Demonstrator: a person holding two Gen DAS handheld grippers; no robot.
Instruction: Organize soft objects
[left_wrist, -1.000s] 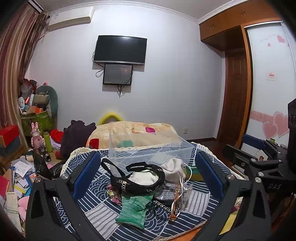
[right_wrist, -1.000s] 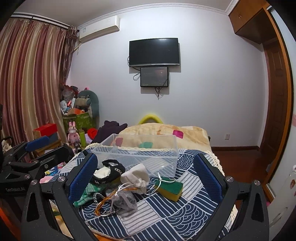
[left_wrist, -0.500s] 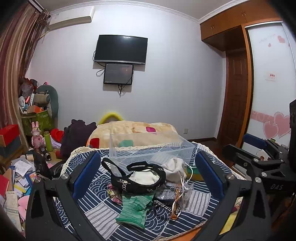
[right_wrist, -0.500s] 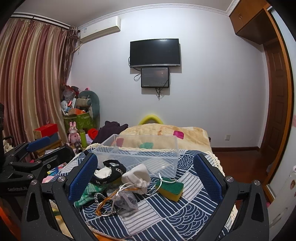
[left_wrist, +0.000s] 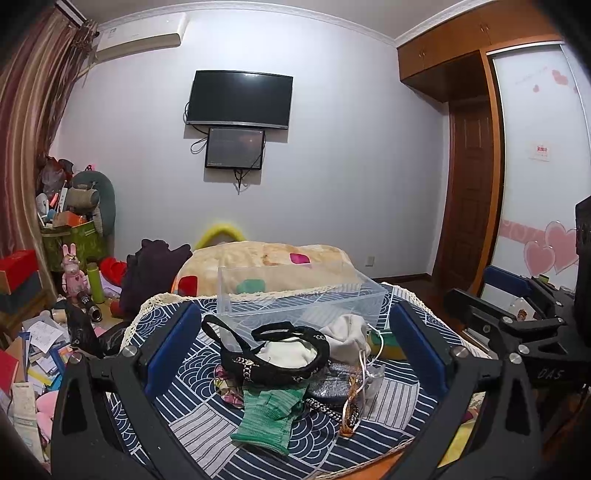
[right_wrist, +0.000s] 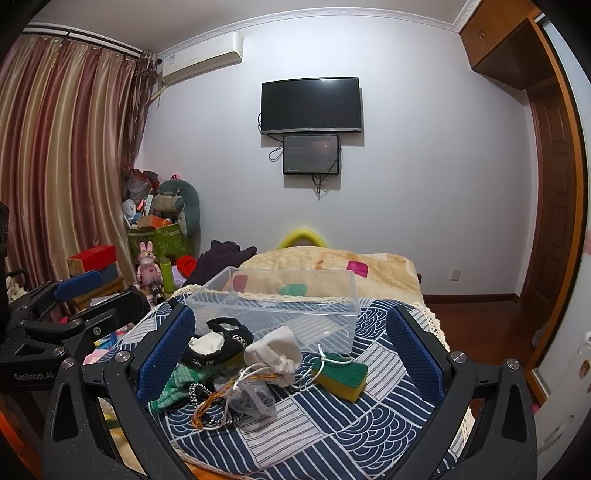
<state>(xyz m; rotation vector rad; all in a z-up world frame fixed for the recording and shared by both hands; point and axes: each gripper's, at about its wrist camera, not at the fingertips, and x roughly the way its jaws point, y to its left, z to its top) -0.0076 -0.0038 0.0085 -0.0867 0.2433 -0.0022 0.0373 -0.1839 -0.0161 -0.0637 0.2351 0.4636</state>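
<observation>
A pile of soft things lies on a table with a blue patterned cloth (left_wrist: 207, 435): a green knit sock (left_wrist: 271, 415), a black strap-like band (left_wrist: 280, 354) around white fabric, a white drawstring pouch (right_wrist: 275, 352), a mesh bag (right_wrist: 253, 400) and a green-and-yellow sponge (right_wrist: 341, 373). An empty clear plastic box (left_wrist: 299, 299) stands behind them; it also shows in the right wrist view (right_wrist: 277, 306). My left gripper (left_wrist: 293, 347) is open and empty, hovering before the pile. My right gripper (right_wrist: 290, 350) is open and empty, to its right.
A bed with a beige blanket (left_wrist: 266, 258) lies behind the table. Clutter, boxes and a pink rabbit toy (left_wrist: 72, 269) fill the floor at the left. A wooden door (left_wrist: 469, 192) and wardrobe stand at the right.
Both grippers have barely shifted; the scene sits slightly different in the frames. Nothing was picked up or moved.
</observation>
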